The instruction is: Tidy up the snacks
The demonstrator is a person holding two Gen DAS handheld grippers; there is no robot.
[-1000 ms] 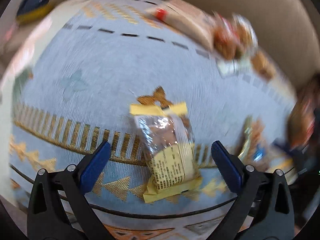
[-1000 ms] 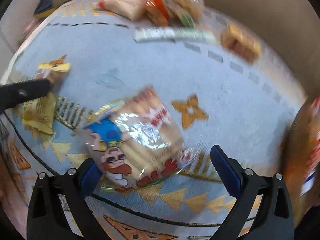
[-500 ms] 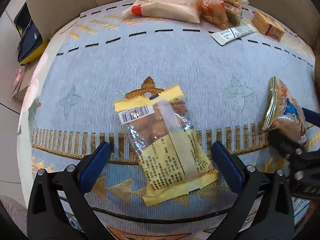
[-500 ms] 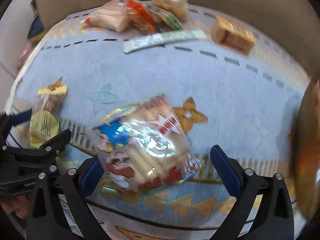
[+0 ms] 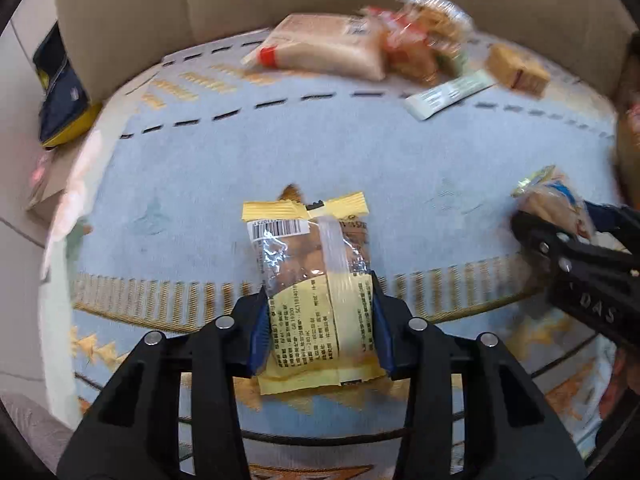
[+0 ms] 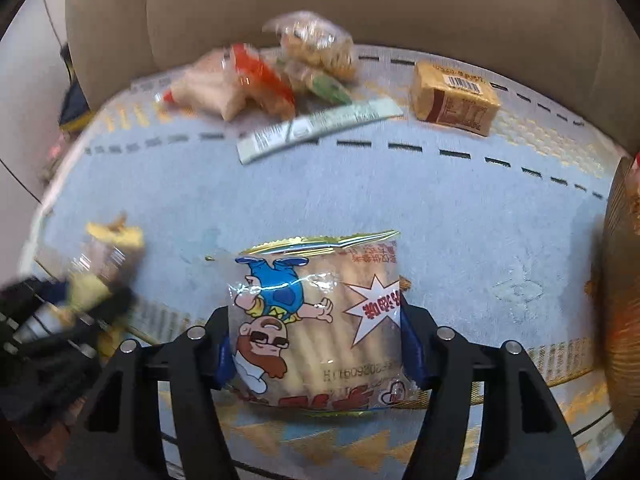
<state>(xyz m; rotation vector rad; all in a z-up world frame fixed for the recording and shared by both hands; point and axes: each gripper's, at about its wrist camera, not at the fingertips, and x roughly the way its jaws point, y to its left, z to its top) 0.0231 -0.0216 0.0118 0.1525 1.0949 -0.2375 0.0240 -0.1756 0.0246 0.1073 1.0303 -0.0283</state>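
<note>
Toward 12 o'clock in the right wrist view, a blurred heap of snack bags (image 6: pixel 276 76) lay by the beige sofa back (image 6: pixel 360 4). A long pale-green stick pack (image 6: pixel 320 126) lay just in front of the heap, and a tan boxed snack (image 6: pixel 454 98) with a barcode sat at 1 o'clock, apart from both. Nothing stood on the open stretch of blue patterned rug (image 6: pixel 460 216) between them and the claws. A dark blue and yellow bag (image 5: pixel 60 88) sat off the rug at 10 o'clock in the left wrist view.

The yellow-ended clear packet (image 5: pixel 316 292) showed its back: a barcode sticker and small print too fine to read. The cartoon packet (image 6: pixel 316 328) carried an upside-down cartoon man in blue and a white starburst with red characters.

The left claw (image 5: pixel 318 334) was pinched on the lower half of the yellow-ended clear packet, whose top pointed to 12 o'clock over the rug. The right claw (image 6: pixel 316 350) gripped the cartoon packet by both side edges, its gold top seam toward 12 o'clock.
</note>
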